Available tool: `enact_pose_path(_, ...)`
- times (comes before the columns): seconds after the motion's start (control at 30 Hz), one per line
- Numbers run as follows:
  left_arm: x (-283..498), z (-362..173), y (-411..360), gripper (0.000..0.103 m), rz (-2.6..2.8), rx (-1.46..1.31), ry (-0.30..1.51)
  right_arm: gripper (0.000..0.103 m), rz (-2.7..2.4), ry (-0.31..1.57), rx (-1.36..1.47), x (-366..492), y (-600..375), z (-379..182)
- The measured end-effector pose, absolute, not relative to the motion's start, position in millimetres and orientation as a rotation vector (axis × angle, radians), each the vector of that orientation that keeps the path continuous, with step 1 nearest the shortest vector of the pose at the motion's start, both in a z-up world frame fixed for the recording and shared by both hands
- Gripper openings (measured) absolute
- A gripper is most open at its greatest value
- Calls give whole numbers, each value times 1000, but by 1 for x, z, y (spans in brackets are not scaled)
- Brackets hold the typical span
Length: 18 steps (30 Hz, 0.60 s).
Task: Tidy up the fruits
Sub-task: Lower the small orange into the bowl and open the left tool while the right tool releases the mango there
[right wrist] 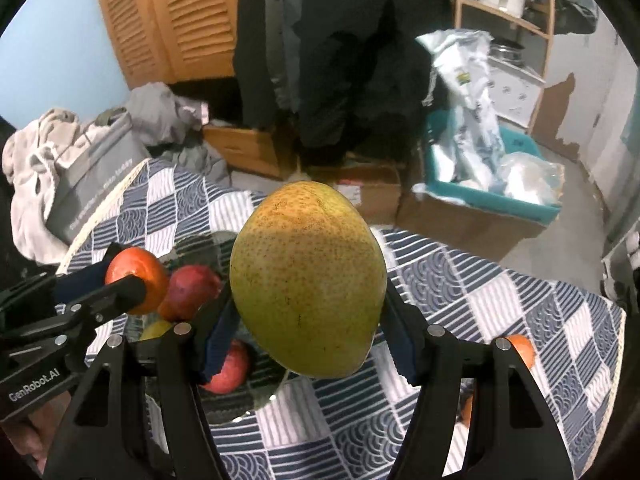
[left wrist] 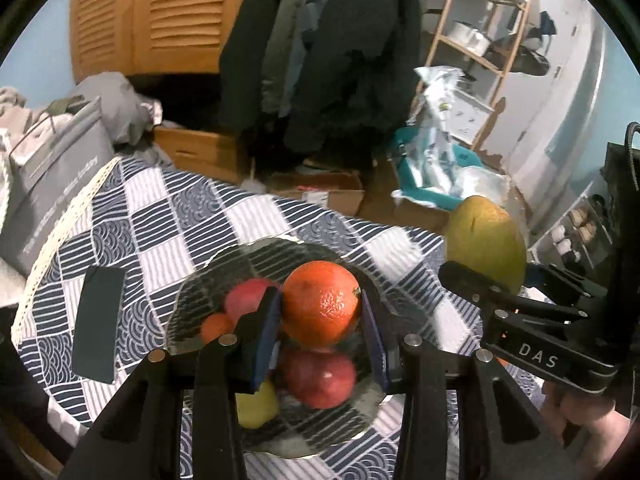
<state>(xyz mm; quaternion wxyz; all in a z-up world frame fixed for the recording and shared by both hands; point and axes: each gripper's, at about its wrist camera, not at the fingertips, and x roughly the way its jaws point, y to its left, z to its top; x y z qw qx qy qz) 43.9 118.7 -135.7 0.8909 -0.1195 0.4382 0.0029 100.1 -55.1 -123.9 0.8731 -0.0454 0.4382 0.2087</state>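
Nearest your left wrist lens, the left gripper (left wrist: 320, 312) has its blue pads clamped on either side of an orange (left wrist: 320, 304), which hangs above a clear glass plate (left wrist: 192, 280). Already on that plate lie two red apples (left wrist: 318, 376), a small orange fruit (left wrist: 216, 326) and a yellow one (left wrist: 256, 404), so little bare glass shows; what does lies along the far and left rim. A dark phone (left wrist: 98, 324) lies flat on the checked tablecloth (left wrist: 160, 216) just left of the plate, near the cloth's left edge.

Your right gripper (right wrist: 308, 320) holds a yellow-green mango (right wrist: 308, 280), its jaws set wide across the fruit's middle. The mango's long axis runs up the right wrist view, leaning slightly, the narrower end pointing away from you and the fuller end toward the lens. It hangs over the plate's right rim, beside the left gripper.

To the right of the plate the cloth lies open across several checks. One more orange (right wrist: 522, 350) sits there, close behind the right gripper's outer finger. The table's far edge (right wrist: 440, 240) drops off to cardboard boxes (right wrist: 460, 220) on the floor beyond.
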Motion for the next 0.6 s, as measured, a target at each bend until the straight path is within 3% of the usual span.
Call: enact_pose_path(0.6, 54, -195, 154, 41, 98, -277, 1038, 66, 485, 1078, -124, 118, -6, -190)
